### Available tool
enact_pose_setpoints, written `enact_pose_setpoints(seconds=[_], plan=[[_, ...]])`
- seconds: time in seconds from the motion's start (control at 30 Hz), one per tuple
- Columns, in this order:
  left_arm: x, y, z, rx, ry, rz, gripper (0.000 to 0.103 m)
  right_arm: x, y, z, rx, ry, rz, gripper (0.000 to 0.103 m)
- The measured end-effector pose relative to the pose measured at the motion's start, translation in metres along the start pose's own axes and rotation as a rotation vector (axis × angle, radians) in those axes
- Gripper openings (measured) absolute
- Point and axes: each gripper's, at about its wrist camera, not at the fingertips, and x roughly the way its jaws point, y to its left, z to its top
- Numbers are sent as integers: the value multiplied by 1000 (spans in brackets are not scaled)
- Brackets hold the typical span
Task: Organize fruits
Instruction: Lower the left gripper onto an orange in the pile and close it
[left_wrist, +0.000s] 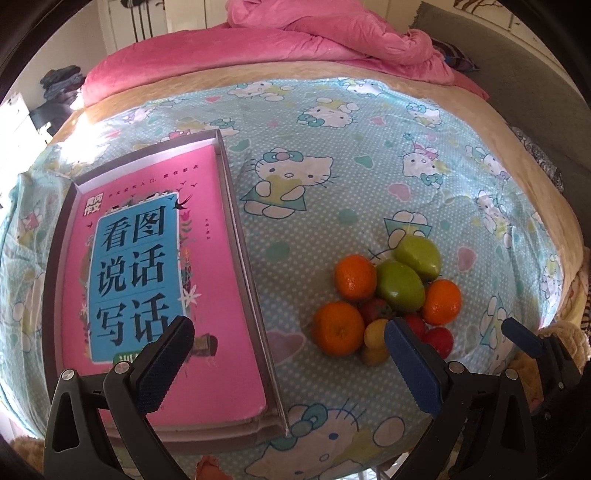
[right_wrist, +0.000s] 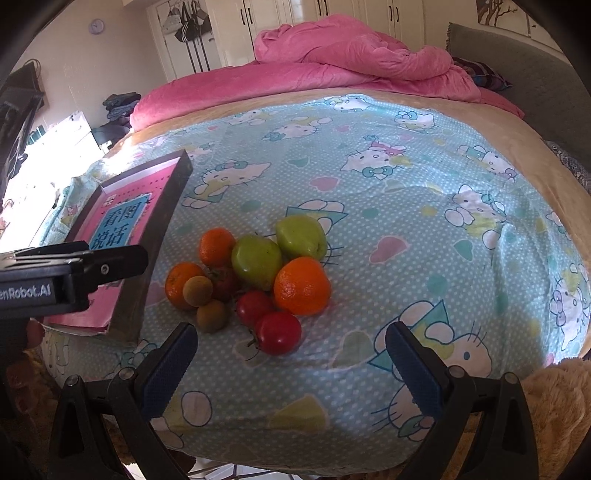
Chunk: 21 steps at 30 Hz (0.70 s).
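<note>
**Fruit pile partly hidden on the bed**

While both the left hand-held gripper (left_wrist: 288, 354) and right hand-held gripper (right_wrist: 291, 354) hover with jaws apart and empty, the fruit pile (right_wrist: 255, 280) sits on the bed (right_wrist: 424, 206) beside a boxed book (left_wrist: 155, 280); the left finger (left_wrist: 413, 362) hides some fruits.

From my remote seat: the carrying surface is a bed (right_wrist: 517, 125) with a beige under-blanket showing along its edges. Spread flat over it I see a light blue dotted sheet printed with white cartoon cats (right_wrist: 424, 229). A rumpled pink plush quilt (right_wrist: 351, 55) is heaped across the far end.

On the sheet, left side, lies a shallow dark-rimmed cardboard box (left_wrist: 255, 314) holding a pink book with a blue title panel (left_wrist: 155, 258).

Right of the box I note a tight cluster directly on the sheet, pieces touching: three orange mandarins (right_wrist: 302, 286), two green apple-like fruits (right_wrist: 256, 261), several red tomatoes (right_wrist: 277, 332), two small brownish-yellow round fruits (right_wrist: 211, 315).
</note>
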Motion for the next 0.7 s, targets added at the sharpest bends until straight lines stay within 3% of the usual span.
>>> enact_pose_setpoints(seconds=[0.23,0.5,0.7], plan=[[16,-2,16,10,33,-25,103,12,2,0,-26,38,-44,103],[32,-5,32,16,79,-62,102,20,0,0,-16,62,-18,103],[38,-8,37,39,95,-57,101,27,-6,-3,12,93,14,94]])
